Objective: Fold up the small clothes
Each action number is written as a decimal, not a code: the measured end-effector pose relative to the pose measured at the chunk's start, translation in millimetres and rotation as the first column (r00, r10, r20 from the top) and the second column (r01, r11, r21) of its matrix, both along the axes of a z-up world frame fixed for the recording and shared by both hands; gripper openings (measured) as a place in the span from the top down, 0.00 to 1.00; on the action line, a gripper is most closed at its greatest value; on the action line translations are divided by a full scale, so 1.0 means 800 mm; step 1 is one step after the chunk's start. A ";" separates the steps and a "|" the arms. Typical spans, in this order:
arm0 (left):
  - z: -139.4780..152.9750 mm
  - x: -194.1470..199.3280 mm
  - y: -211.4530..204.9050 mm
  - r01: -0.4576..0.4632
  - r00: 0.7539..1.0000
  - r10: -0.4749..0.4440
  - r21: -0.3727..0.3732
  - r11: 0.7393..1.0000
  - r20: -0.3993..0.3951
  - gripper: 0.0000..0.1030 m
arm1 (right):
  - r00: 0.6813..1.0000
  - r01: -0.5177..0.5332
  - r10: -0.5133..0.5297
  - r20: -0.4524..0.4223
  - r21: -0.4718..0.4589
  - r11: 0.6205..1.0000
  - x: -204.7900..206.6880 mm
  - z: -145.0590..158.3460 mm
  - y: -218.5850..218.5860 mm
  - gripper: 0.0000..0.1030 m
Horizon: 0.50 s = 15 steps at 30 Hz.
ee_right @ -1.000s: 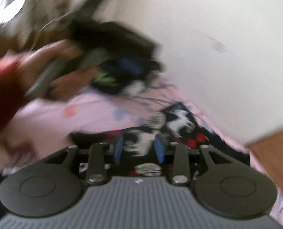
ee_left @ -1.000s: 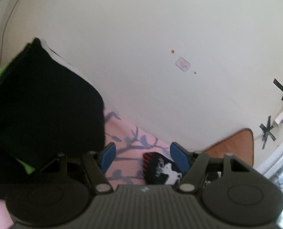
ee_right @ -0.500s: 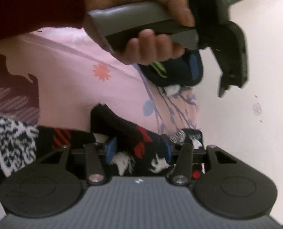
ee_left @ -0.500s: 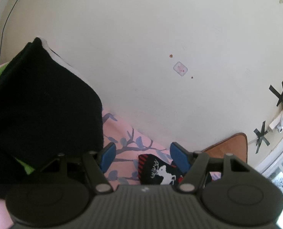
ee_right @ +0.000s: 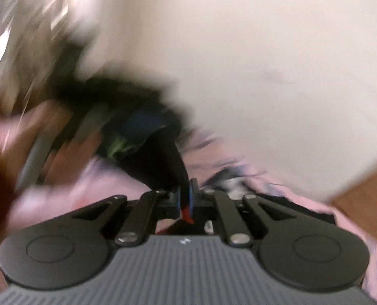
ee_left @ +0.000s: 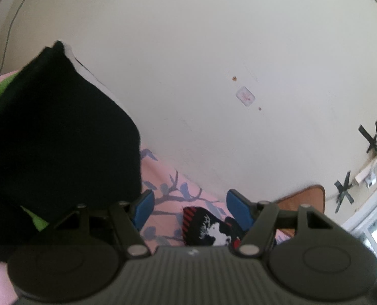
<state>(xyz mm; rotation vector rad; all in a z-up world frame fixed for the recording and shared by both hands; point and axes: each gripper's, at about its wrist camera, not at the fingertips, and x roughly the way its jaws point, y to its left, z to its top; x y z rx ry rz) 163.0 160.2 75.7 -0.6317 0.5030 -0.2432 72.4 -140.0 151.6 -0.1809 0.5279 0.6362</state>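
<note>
In the left wrist view my left gripper [ee_left: 189,207] is open and empty above the pink floral sheet [ee_left: 168,195]. A black, red and white patterned sock [ee_left: 208,228] lies just ahead of it, low between the fingers. A black garment with green trim [ee_left: 56,139] fills the left side. The right wrist view is heavily blurred. My right gripper [ee_right: 185,197] is shut on a black and red piece of cloth [ee_right: 170,170] that hangs up and left from the pads.
A cream wall [ee_left: 213,63] rises right behind the bed. A wooden headboard corner [ee_left: 305,198] shows at the right, and also in the right wrist view [ee_right: 361,190]. The person's hand and red sleeve [ee_right: 0,157] blur at the left.
My right gripper has closed on the patterned cloth and swung fast, blurring its view. The left gripper has barely moved and stays open.
</note>
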 end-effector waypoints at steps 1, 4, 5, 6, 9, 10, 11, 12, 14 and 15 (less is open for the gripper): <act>0.000 0.000 -0.004 0.007 1.000 -0.007 0.005 1.000 0.001 0.38 | 0.997 0.081 -0.080 -0.019 0.068 0.994 0.011 0.005 -0.025 0.92; 0.000 0.000 -0.017 0.041 0.999 -0.041 0.014 0.999 0.004 0.38 | 0.941 0.333 -0.312 -0.131 0.202 0.921 0.037 0.000 -0.109 0.92; -0.001 0.001 -0.024 0.059 0.998 -0.059 0.015 0.998 0.002 0.38 | 0.918 0.387 -0.352 -0.181 0.227 0.893 0.042 -0.008 -0.131 0.92; -0.002 0.000 -0.028 0.079 0.997 -0.079 0.016 0.997 0.000 0.38 | 0.893 0.438 -0.386 -0.233 0.251 0.863 0.045 -0.017 -0.152 0.92; -0.009 0.002 -0.051 0.150 0.989 -0.150 0.020 0.988 -0.016 0.37 | 0.829 0.537 -0.428 -0.360 0.293 0.791 0.041 -0.049 -0.194 0.92; -0.011 0.003 -0.058 0.175 0.984 -0.174 0.021 0.984 -0.023 0.38 | 0.815 0.551 -0.427 -0.391 0.298 0.779 0.038 -0.058 -0.199 0.92; -0.013 0.004 -0.068 0.202 0.979 -0.202 0.026 0.979 -0.030 0.38 | 0.803 0.564 -0.425 -0.417 0.303 0.768 0.033 -0.067 -0.203 0.92; -0.015 0.005 -0.074 0.222 0.975 -0.221 0.032 0.975 -0.035 0.37 | 0.798 0.566 -0.417 -0.434 0.305 0.766 0.029 -0.075 -0.205 0.92; -0.020 0.001 -0.087 0.252 0.967 -0.249 0.063 0.966 -0.044 0.38 | 0.785 0.561 -0.395 -0.477 0.279 0.779 0.024 -0.093 -0.205 0.88; -0.021 0.000 -0.092 0.258 0.966 -0.255 0.082 0.963 -0.047 0.37 | 0.780 0.561 -0.397 -0.484 0.259 0.786 0.023 -0.100 -0.205 0.87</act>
